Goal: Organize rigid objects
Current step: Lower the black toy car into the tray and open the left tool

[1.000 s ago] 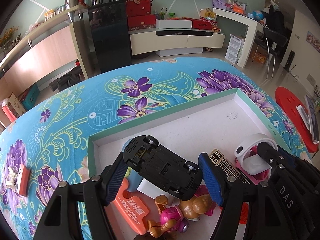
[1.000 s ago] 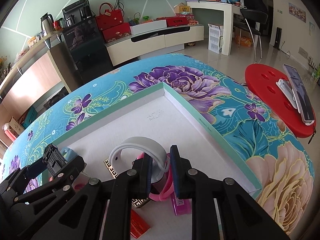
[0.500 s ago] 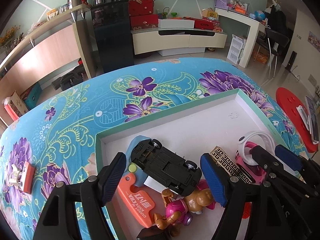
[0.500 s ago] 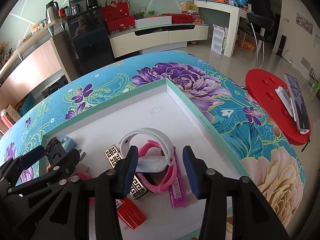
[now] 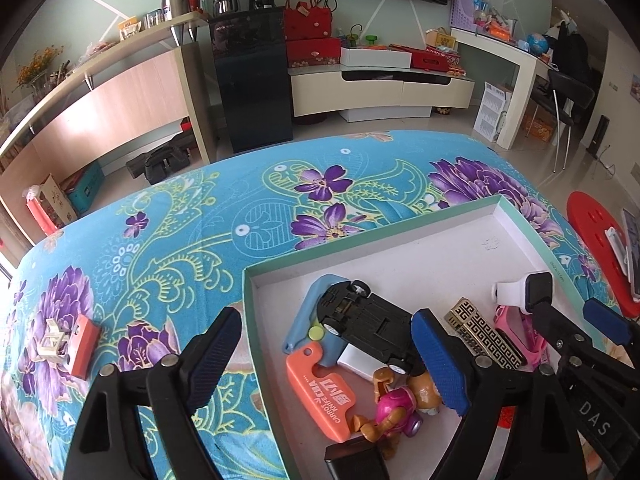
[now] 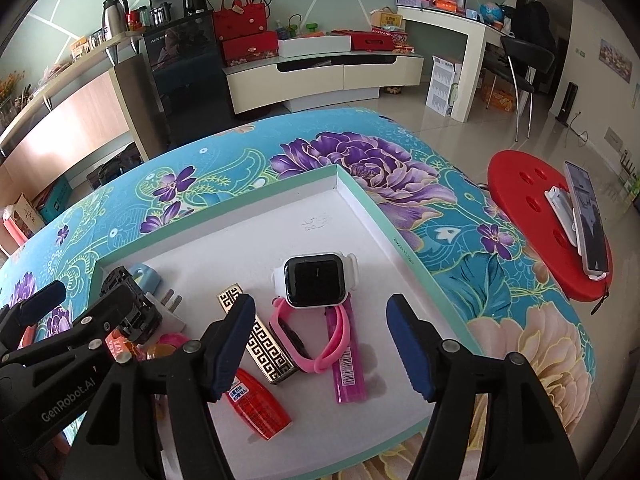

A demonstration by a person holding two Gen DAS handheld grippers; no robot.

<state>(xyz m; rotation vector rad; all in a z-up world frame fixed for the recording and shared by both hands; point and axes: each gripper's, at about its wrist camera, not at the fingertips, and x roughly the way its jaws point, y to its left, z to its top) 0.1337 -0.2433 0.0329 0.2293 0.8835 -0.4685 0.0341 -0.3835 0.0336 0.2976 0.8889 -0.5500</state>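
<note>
while both grippers are hanging wide open and empty, the shallow box (image 6: 362, 194) is holding everything: the white smartwatch (image 6: 314, 280) is lying at twelve o'clock from the right gripper (image 6: 320, 350), touching a pink band (image 6: 298, 338). the upturned black toy car (image 5: 368, 326) is sitting at one o'clock from the left gripper (image 5: 328, 356).

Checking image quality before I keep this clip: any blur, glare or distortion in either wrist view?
Left wrist view: strong fisheye bending with dark corners; the toy car in the box is sharp, daylight even. Right wrist view: same bending; the watch is crisp with a faint reflection on its screen, and the floor behind shows soft glare.
</note>
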